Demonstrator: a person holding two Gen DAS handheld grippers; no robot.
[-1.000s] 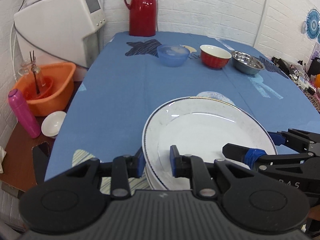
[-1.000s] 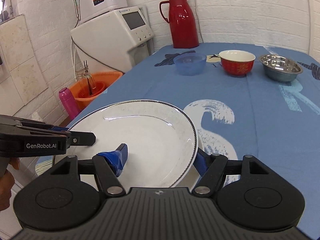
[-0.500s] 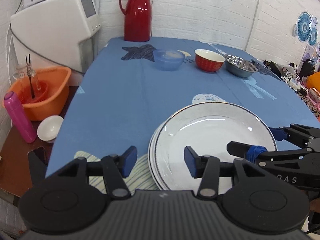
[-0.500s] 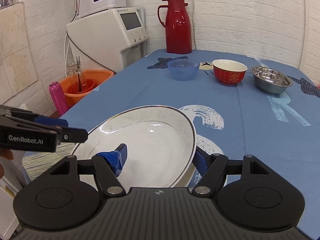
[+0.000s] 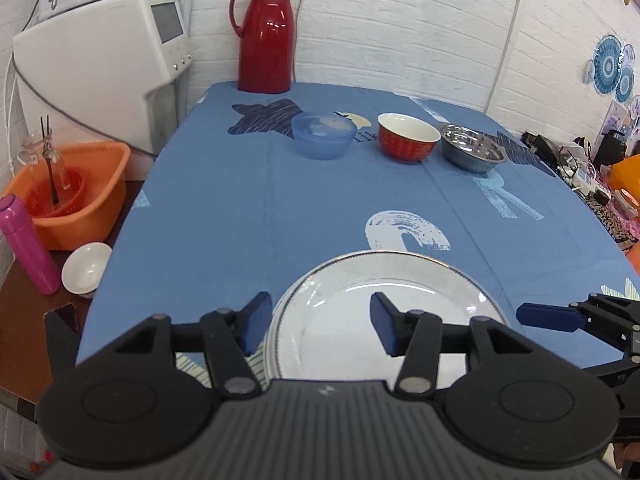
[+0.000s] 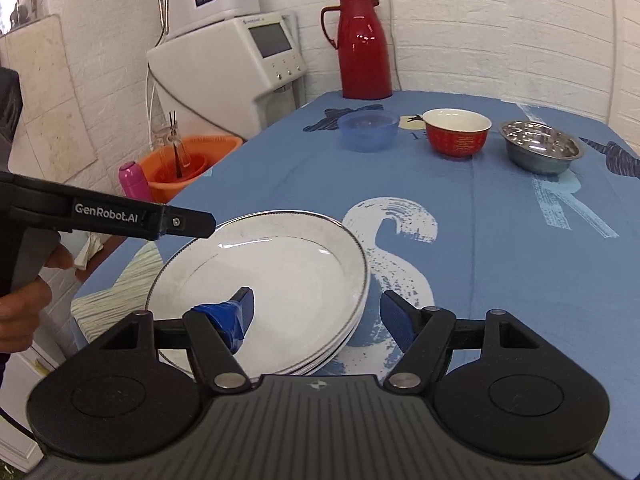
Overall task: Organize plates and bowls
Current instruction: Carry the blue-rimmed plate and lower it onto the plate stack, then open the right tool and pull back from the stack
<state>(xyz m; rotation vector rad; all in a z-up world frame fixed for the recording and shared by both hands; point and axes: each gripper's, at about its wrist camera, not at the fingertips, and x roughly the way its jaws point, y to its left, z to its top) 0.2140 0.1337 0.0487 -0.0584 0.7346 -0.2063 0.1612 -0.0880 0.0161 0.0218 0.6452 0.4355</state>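
Since a second ago both hand-held grippers have let go of the top plate and drawn back; it now lies flat on the stack of plates (image 6: 280, 276) near the front edge of the desk (image 5: 224, 216).

The left hand-held gripper (image 5: 318, 326) is wide open and holds nothing; its left finger hangs just outside the stack's left rim and its right finger over the plate's well, and whether they touch cannot be told. The right hand-held gripper (image 6: 316, 314) is also wide open and empty: its tape-wrapped left finger is over the plate's inner surface, its right finger beyond the rim above the blue cloth. A hand (image 6: 20, 316) grips the left tool's handle at the desk's left edge.

Farther back, well apart from the stack, three bowls stand in a row: a blue bowl (image 5: 324, 135), a red bowl (image 5: 408, 137) and a steel bowl (image 5: 473, 153). Behind them a red flask (image 5: 265, 36) stands at the far edge by the wall
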